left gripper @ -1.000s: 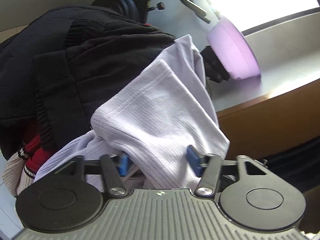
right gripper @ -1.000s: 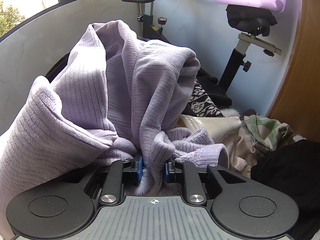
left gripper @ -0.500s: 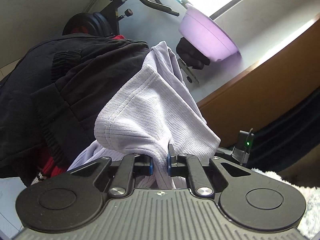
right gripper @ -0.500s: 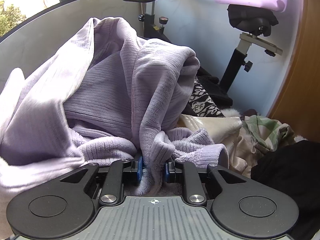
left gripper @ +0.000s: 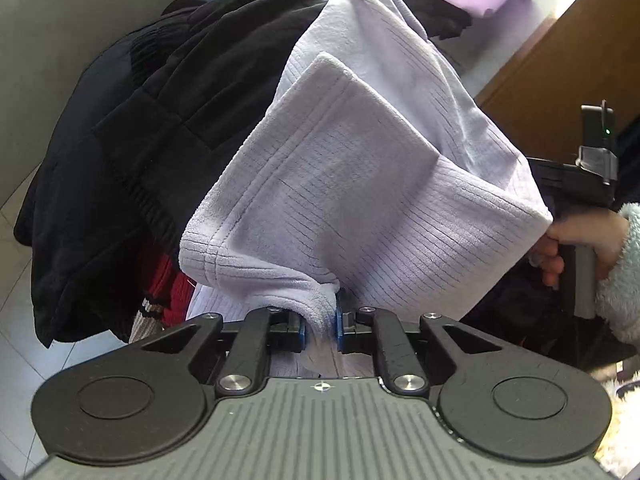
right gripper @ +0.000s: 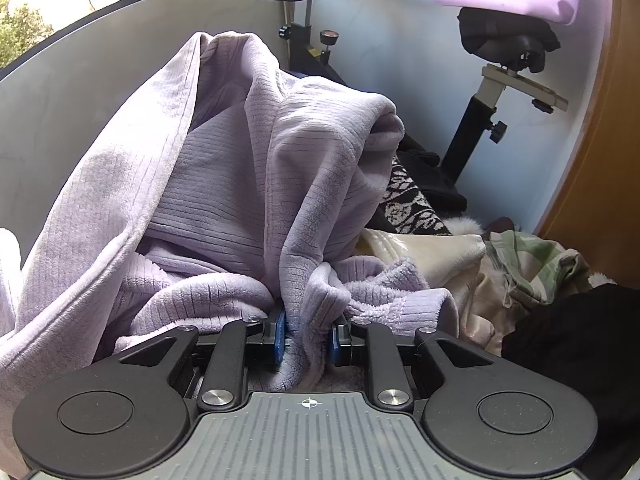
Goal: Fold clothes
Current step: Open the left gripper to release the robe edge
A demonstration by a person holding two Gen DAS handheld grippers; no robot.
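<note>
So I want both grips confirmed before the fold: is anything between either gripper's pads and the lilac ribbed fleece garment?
Nothing visible: the lilac ribbed fleece garment is bunched directly between the pads of the left gripper, whose jaws are opening slightly, and the right gripper.

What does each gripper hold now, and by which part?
Both hold the lilac garment. The left gripper pinches a bunched fold near a hemmed edge, its jaws opening slightly. The right gripper pinches a gathered fold.
</note>
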